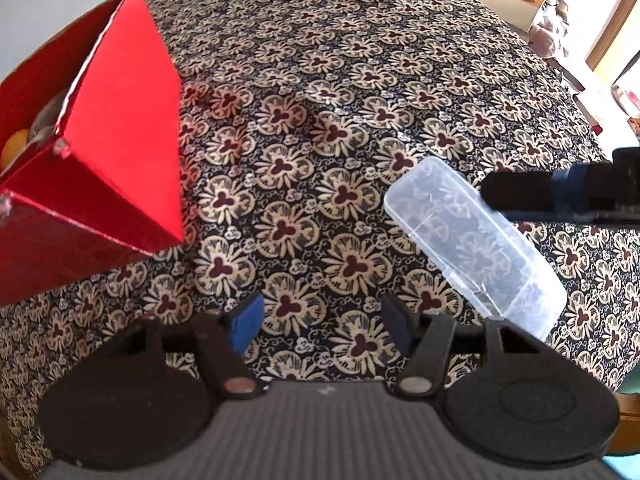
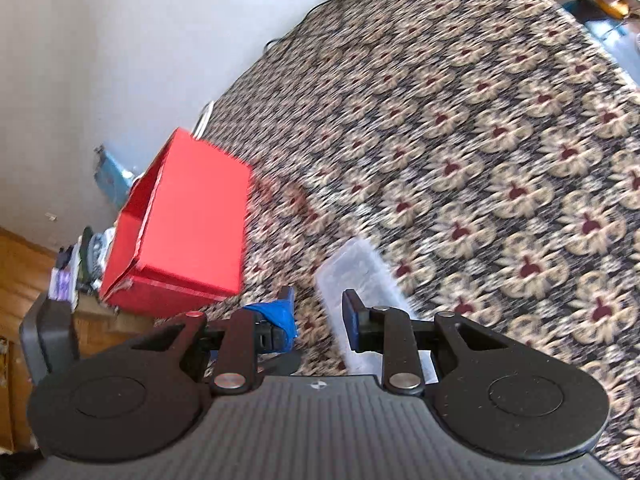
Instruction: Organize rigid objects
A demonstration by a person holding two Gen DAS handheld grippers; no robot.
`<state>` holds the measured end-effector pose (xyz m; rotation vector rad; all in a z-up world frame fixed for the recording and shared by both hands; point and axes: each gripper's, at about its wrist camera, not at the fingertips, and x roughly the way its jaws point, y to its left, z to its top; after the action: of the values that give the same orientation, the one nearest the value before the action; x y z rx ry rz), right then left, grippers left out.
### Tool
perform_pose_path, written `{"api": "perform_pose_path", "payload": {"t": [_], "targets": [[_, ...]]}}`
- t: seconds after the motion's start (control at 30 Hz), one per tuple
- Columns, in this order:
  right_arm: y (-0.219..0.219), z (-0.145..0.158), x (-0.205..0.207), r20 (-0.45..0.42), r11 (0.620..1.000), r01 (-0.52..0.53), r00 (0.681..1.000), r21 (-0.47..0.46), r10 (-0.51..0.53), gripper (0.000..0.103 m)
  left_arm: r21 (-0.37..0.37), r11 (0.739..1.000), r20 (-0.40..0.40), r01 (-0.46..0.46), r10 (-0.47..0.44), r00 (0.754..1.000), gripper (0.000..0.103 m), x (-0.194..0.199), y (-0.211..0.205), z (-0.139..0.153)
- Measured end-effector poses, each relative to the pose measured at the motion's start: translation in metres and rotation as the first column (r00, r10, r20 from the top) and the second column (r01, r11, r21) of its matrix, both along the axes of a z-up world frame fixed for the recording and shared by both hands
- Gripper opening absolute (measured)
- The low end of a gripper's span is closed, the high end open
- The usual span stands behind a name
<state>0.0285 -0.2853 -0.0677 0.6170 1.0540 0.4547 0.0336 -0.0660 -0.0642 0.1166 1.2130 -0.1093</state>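
On my left-hand camera, far left, the open red cardboard box [image 1: 120, 128] sits on the dark floral-patterned cloth [image 1: 320, 120]; I can just glimpse an orange ball [image 1: 16, 144] and something greyish inside it, too hidden to name. Moving right, my left gripper [image 1: 322, 326] points steeply down with its blue-padded fingers [image 1: 248, 322] spread wide, nothing between them, only cloth beneath. Further right, the clear rectangular plastic case [image 1: 472, 244] hangs tilted above the cloth, and the black finger of my right gripper [image 1: 516, 194] lies against its upper edge.

Switching to the right-hand camera, blurry: the red box [image 2: 188, 224] is at left near the cloth's edge. In the middle, my right gripper [image 2: 320, 316] shows a modest gap, and the clear case [image 2: 356, 280] runs beside the right-side pad [image 2: 352, 320]. It looks pinched on a thin wall there, though the contact is smeared and I cannot tell for sure.
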Motion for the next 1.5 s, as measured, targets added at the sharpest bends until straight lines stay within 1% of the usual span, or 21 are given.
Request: {"api": "perform_pose_path", "payload": {"t": [0.1,0.23,0.37,0.5,0.8,0.9,0.97,1.07,1.2,1.33,1.37,1.43,1.5], "targets": [[-0.017,-0.008,0.001,-0.027,0.999,0.036,0.999,-0.024,-0.037,0.009,0.004,1.000,0.000,0.010,-0.010,1.000,0.064,0.002,-0.001,0.000],[-0.041,-0.024,-0.004,-0.071,0.998,0.061,0.995,-0.032,-0.063,0.009,0.005,1.000,-0.005,0.017,-0.017,1.000,0.064,0.004,-0.001,-0.002],[-0.054,-0.036,-0.006,-0.113,0.998,0.070,0.991,-0.009,-0.070,0.009,0.004,1.000,-0.014,0.012,-0.012,1.000,0.065,0.005,-0.002,-0.004],[-0.060,-0.046,-0.008,-0.142,0.999,0.051,0.989,0.015,-0.048,0.011,0.007,1.000,-0.023,0.013,-0.013,1.000,0.065,0.007,-0.002,-0.006],[-0.050,-0.056,-0.016,-0.197,0.995,0.025,0.980,0.097,-0.005,0.011,0.014,1.000,-0.032,-0.005,0.005,0.999,0.066,0.007,0.002,-0.008],[-0.040,-0.056,-0.018,-0.215,0.992,0.010,0.976,0.126,0.018,0.011,0.014,1.000,-0.039,-0.013,0.013,0.999,0.066,0.006,0.004,-0.010],[-0.033,-0.055,-0.017,-0.214,0.992,0.005,0.977,0.129,0.023,0.011,0.022,1.000,-0.042,-0.023,0.023,0.999,0.066,0.006,0.007,-0.012],[-0.028,-0.056,-0.020,-0.226,0.990,0.002,0.974,0.143,0.031,0.011,0.040,0.998,-0.038,-0.040,0.042,0.998,0.066,0.005,0.014,-0.012],[-0.020,-0.060,-0.019,-0.251,0.985,0.009,0.967,0.170,0.035,0.012,0.039,0.997,-0.035,-0.063,0.064,0.997,0.066,0.004,0.026,-0.011],[-0.008,-0.060,-0.019,-0.271,0.982,0.017,0.962,0.189,0.036,0.012,0.034,0.998,-0.014,-0.054,0.054,0.998,0.067,0.000,0.038,-0.004],[0.002,-0.060,-0.019,-0.271,0.982,0.018,0.962,0.190,0.034,0.012,0.035,0.998,-0.013,-0.046,0.046,0.999,0.067,0.000,0.039,-0.003],[0.006,-0.058,-0.017,-0.267,0.982,0.018,0.963,0.188,0.033,0.012,0.037,0.999,-0.012,-0.031,0.031,0.999,0.067,-0.003,0.039,-0.002],[0.016,-0.057,-0.015,-0.268,0.982,0.026,0.963,0.189,0.026,0.012,0.024,0.999,-0.016,-0.022,0.023,1.000,0.067,-0.004,0.040,-0.002]]}}
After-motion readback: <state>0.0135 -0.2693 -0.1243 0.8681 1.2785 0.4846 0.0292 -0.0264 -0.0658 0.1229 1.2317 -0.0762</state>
